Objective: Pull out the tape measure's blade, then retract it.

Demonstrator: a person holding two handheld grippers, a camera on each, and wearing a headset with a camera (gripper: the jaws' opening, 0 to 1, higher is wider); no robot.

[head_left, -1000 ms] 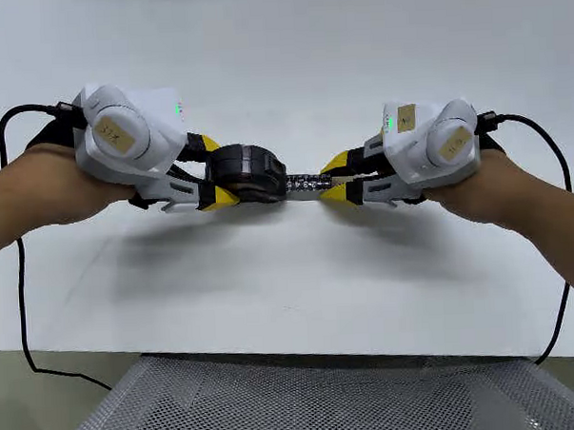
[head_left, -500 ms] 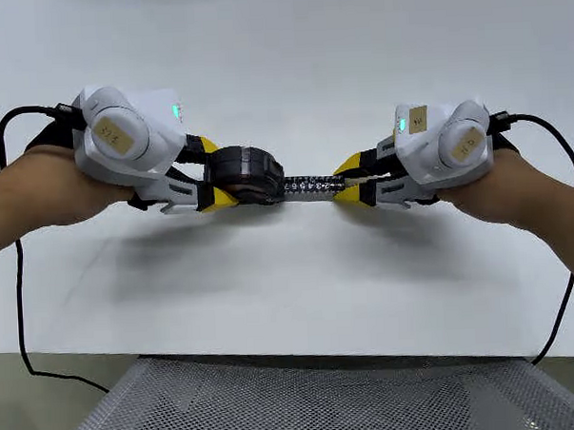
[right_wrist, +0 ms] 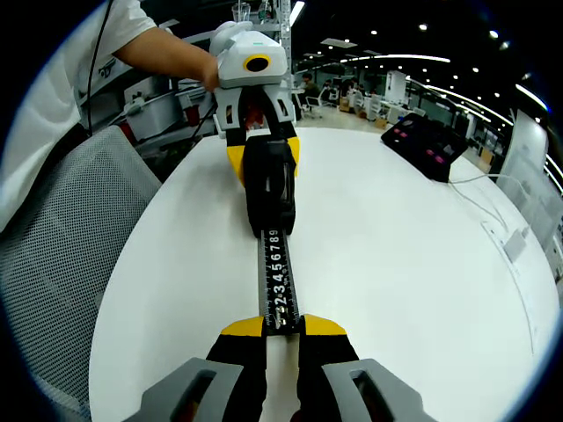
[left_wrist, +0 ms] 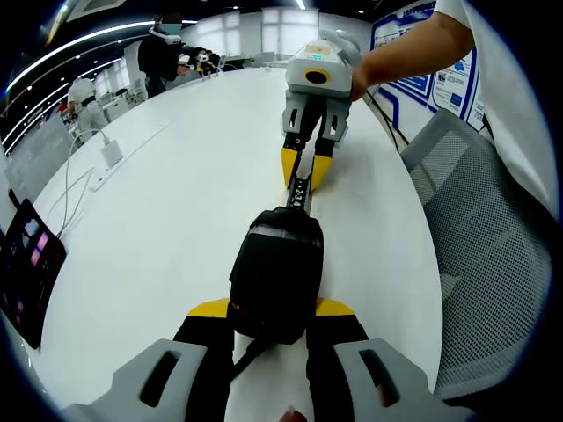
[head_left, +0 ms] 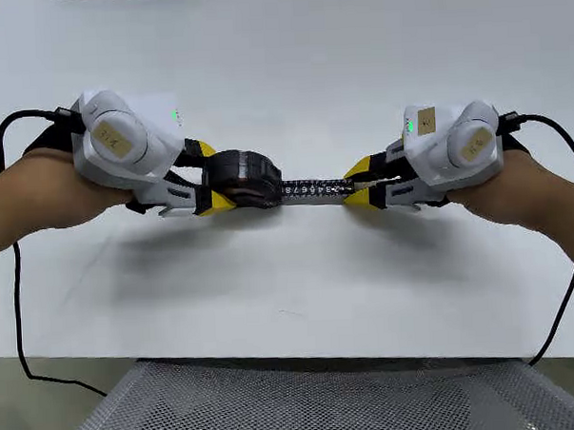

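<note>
The left gripper (head_left: 214,172) pinches the tape measure (head_left: 245,177) over the white table (head_left: 281,72), and the right gripper (head_left: 358,181) is pressed on the blade (head_left: 314,188), which is only a short way out, so more pulling and the retracting are left.

Two grippers face each other, held level.
Left gripper (head_left: 214,174) and right gripper (head_left: 359,182) point inward, well apart, fingers (head_left: 360,166) closed tight.
</note>
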